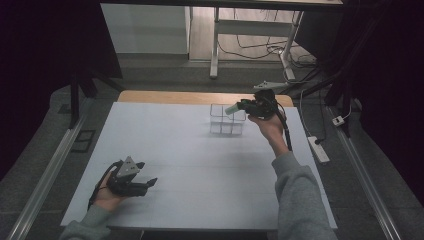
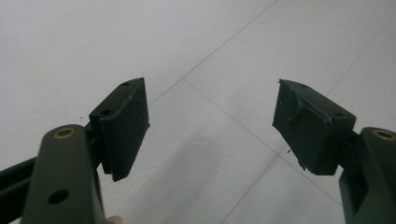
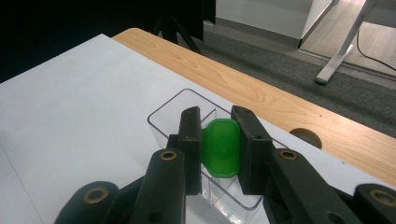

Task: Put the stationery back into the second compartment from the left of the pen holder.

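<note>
The left gripper [image 1: 131, 177] is closest to us, low at about 7 o'clock on the white tabletop [image 1: 175, 150]. Its jaws are wide apart and hold nothing. It rests there in the person's left hand [image 1: 107, 192].

Up at about 1 o'clock, the right gripper [image 1: 245, 106] hangs over a clear plastic box [image 1: 227, 120] with small sections inside. Its jaws are squeezed on a little green piece [image 3: 220, 148]. The piece sits just above the box's open top, not inside yet.

I think the step now is putting the green piece into the box. Next, the right gripper needs to go down over one section, line the piece up, then let its jaws open. I cannot tell which section it will go in.
</note>
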Demonstrator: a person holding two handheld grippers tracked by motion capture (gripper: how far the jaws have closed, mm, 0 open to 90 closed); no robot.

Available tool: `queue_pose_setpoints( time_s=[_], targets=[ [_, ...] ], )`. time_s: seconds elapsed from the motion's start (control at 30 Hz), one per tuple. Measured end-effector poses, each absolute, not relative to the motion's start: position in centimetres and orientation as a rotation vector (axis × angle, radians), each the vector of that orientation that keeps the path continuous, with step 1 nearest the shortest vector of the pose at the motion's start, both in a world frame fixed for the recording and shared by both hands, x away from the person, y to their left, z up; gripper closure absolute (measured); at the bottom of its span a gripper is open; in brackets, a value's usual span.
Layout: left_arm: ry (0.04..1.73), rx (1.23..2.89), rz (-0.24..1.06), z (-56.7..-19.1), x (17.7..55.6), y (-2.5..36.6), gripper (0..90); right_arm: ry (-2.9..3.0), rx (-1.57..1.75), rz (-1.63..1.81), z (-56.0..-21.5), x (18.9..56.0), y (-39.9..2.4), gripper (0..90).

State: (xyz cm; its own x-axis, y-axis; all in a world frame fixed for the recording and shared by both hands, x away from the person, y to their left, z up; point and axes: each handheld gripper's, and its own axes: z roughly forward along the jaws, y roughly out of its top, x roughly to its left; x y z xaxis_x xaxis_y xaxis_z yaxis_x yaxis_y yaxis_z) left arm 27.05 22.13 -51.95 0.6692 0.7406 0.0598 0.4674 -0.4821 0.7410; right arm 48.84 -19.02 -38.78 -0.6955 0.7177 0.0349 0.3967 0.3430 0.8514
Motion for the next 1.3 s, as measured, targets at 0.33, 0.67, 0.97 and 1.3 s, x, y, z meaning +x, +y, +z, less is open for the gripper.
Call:
queue_pose_setpoints(
  time_s=[0.33,0.67,0.97,1.3],
  targets=[
    [0.94,2.18,0.488,-52.1,27.2,22.2,26.3,2.256,0.999,1.272,-39.7,49.2,-18.5,59.1],
    [0.944,2.175,0.489,-52.1,27.2,22.3,26.3,2.275,0.96,1.283,-39.5,47.9,-18.4,55.2],
    [0.944,2.18,0.486,-52.1,27.2,22.3,26.3,2.313,0.934,1.307,-41.5,45.6,-19.4,53.2],
    [0.946,2.178,0.489,-52.1,27.2,22.2,26.2,2.338,0.922,1.307,-43.9,41.7,-22.1,49.8]
  ],
)
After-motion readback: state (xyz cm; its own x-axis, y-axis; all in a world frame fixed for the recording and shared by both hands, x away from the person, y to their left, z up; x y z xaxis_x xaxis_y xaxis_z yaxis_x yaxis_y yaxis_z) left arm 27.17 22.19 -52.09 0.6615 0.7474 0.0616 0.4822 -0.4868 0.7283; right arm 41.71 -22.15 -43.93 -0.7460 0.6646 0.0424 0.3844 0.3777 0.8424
